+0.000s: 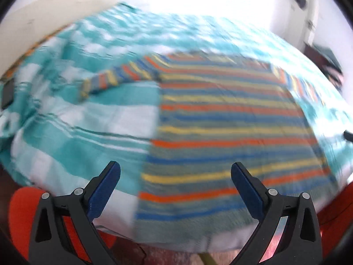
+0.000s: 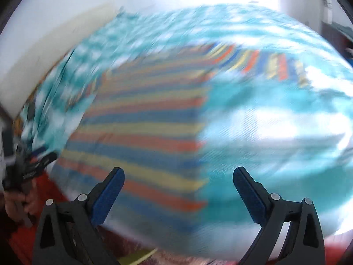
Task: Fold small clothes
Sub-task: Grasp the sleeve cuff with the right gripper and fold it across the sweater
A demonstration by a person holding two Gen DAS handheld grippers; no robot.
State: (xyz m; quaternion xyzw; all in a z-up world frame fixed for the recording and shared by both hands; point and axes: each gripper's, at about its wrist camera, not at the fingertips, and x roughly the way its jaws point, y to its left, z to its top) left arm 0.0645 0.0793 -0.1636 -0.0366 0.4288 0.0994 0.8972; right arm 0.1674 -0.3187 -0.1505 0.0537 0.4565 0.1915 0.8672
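A small striped shirt (image 1: 220, 121) in orange, yellow, blue and grey lies spread flat on a teal and white checked bed cover (image 1: 88, 114), both sleeves out to the sides. My left gripper (image 1: 175, 170) is open and empty above the shirt's near left hem. In the right wrist view the shirt (image 2: 141, 121) lies left of centre and my right gripper (image 2: 178, 174) is open and empty over its near right hem. The left gripper (image 2: 33, 165) shows blurred at the far left of the right wrist view. Both views are motion-blurred.
The bed cover (image 2: 275, 121) spreads wide around the shirt. A pale headboard or wall panel (image 1: 44, 15) runs along the back left. A dark flat object (image 1: 7, 92) lies at the left edge. Red cloth (image 1: 24, 205) shows below the bed's near edge.
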